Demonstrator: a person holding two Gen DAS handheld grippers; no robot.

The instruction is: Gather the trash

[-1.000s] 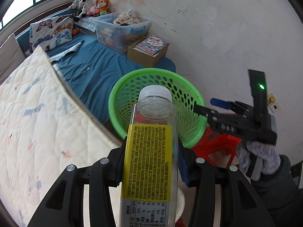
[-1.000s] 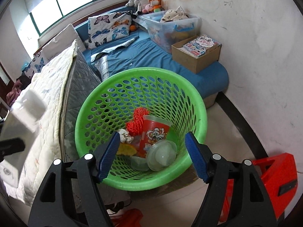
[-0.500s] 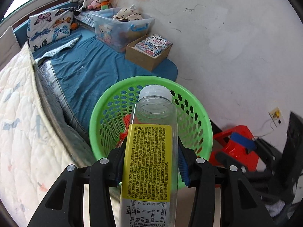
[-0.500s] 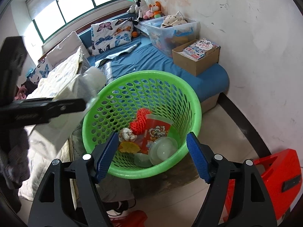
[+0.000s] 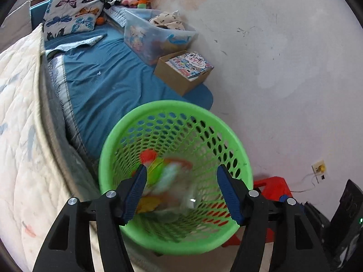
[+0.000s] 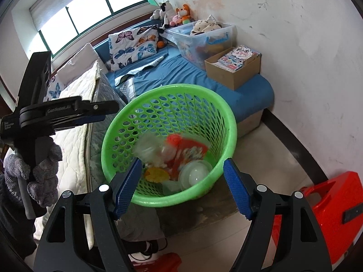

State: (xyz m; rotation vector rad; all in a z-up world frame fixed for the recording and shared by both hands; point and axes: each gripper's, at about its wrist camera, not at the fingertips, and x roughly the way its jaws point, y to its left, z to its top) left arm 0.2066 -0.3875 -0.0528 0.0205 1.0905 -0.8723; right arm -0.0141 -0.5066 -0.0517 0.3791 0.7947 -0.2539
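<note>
Bottle [image 6: 147, 147] blurs among trash low in the basket [image 5: 229, 133], which stands at the bed's foot corner. Left gripper [image 5: 180, 195] hangs over the rim, jaws spread and empty. Right gripper [image 6: 181, 187] waits beside, likewise agape.

The green basket [image 6: 229, 122] is glossy perforated plastic, the storage bin [image 6: 217, 34] clear smooth plastic, the box [image 6: 236, 77] matt brown cardboard, the quilt [image 5: 20, 117] stitched cloth, and the wall [image 5: 283, 68] rough, stained, matt plaster.
</note>
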